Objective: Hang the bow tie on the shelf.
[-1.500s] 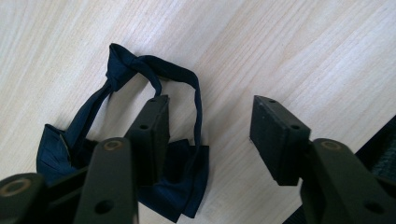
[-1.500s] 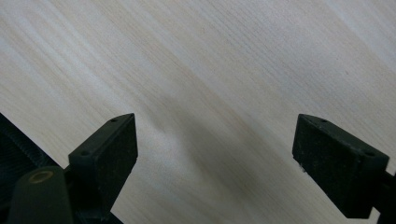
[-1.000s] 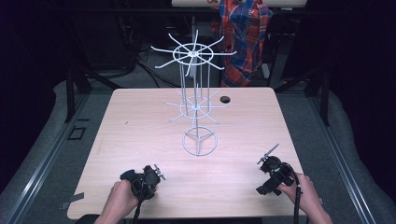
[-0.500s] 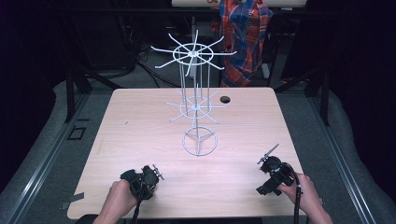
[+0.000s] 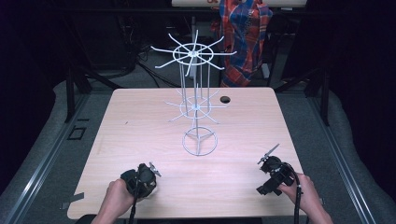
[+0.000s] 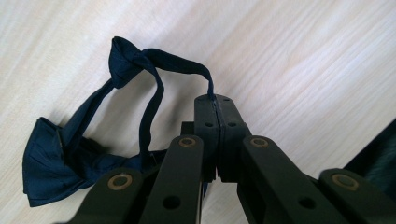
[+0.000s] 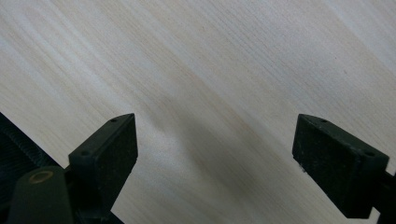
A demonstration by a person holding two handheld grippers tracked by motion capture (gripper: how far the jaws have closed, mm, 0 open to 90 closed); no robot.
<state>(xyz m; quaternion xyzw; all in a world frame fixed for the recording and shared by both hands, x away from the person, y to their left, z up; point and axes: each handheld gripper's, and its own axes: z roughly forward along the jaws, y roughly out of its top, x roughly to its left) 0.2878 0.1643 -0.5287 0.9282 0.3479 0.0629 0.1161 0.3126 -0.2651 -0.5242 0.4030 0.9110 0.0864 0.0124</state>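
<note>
Left gripper (image 6: 215, 100) jaws clamped on strap of navy bow tie (image 6: 51, 158); bow lies left of jaws on table (image 6: 303, 70). Right gripper (image 7: 215, 154) jaws wide apart, bare wood between.

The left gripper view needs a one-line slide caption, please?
Left gripper, jaws shut on the strap of a navy bow tie lying on the wooden table.

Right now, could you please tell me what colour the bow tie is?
Dark navy blue, plain with no pattern; the bow tie shows best in the left gripper view.
</note>
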